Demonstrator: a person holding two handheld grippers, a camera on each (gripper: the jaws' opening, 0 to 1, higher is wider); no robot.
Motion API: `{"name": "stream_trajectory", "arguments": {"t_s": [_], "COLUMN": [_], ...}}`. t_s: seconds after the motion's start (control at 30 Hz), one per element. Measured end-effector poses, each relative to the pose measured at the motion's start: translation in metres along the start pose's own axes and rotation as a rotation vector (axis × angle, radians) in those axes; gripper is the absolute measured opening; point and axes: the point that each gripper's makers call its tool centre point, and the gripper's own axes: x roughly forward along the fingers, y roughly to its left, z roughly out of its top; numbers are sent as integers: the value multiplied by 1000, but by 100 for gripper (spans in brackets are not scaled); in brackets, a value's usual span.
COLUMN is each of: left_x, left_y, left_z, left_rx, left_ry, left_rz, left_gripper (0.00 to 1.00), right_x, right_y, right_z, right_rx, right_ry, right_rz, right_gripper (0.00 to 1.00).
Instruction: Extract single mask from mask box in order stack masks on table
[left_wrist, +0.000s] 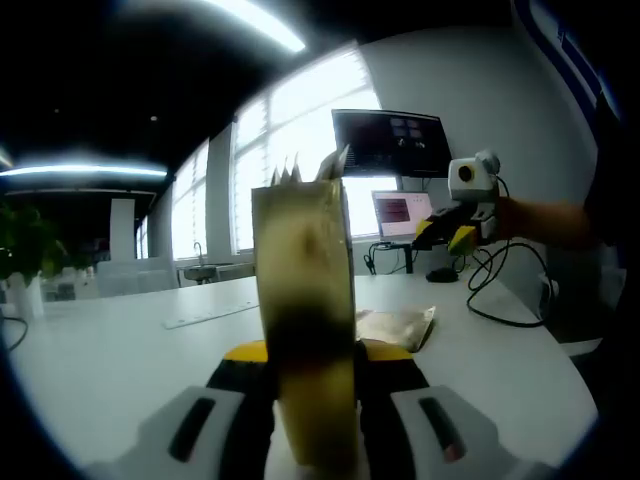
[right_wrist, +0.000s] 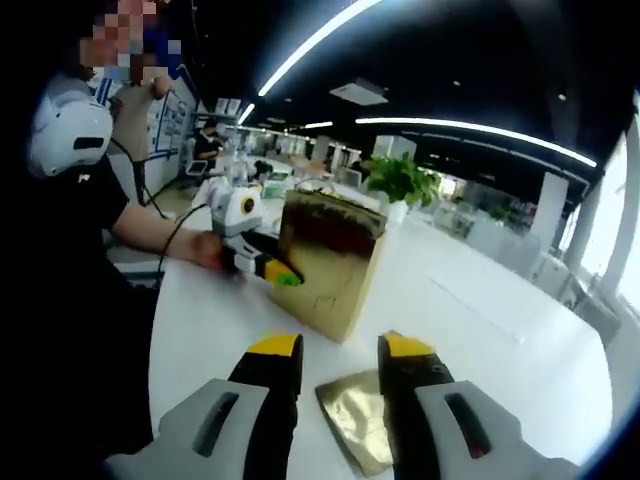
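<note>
A tall gold mask box (left_wrist: 303, 300) stands upright on the white table (left_wrist: 110, 350), and my left gripper (left_wrist: 318, 352) is shut on its sides. In the right gripper view the same box (right_wrist: 335, 270) stands ahead, with the left gripper (right_wrist: 278, 272) clamped on its left side. A single flat gold mask packet (right_wrist: 358, 425) lies on the table below my right gripper (right_wrist: 340, 350), which is open with its yellow-tipped jaws apart and nothing between them. In the left gripper view the packet (left_wrist: 396, 326) lies just right of the box, and the right gripper (left_wrist: 447, 238) hovers beyond it.
A monitor (left_wrist: 390, 142), a laptop (left_wrist: 400, 214) and black cables (left_wrist: 500, 285) sit at the table's far right. A thin clear strip (left_wrist: 210, 315) lies left of the box. A person (right_wrist: 70, 210) stands at the table's edge. A potted plant (right_wrist: 400, 180) stands behind the box.
</note>
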Motion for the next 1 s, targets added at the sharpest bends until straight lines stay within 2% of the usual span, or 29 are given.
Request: {"name": "stream_trajectory", "arguments": {"t_s": [0.2,0.27,0.37,0.47,0.67,0.83,1.0], "left_x": [0,0,0,0,0,0,0], "left_y": [0,1,1,0,1,1,1], "left_z": [0,0,0,1,0,0,0], "left_rx": [1,1,1,0,-3,-3,-3], "left_ry": [0,1,1,1,2,2,2], "left_rz": [1,0,0,0,1,2,1], "left_gripper": [34,34,34,34,34,34,34], "right_x": [-10,-16,-23,-29,-38,-48,-73], "right_y": [-7,-10,-4,2,15,28,33], "right_z": [34,45,55,63,72,70,72], "right_rx": [84,70,81,130,183,192,204], "right_ry": [-117,-139,-162,-195,-250,-239,-239], "right_rz": [-105,-167,-192,-201,-238,-247,-275], "right_gripper": [30,31,33,34,36,37,37]}}
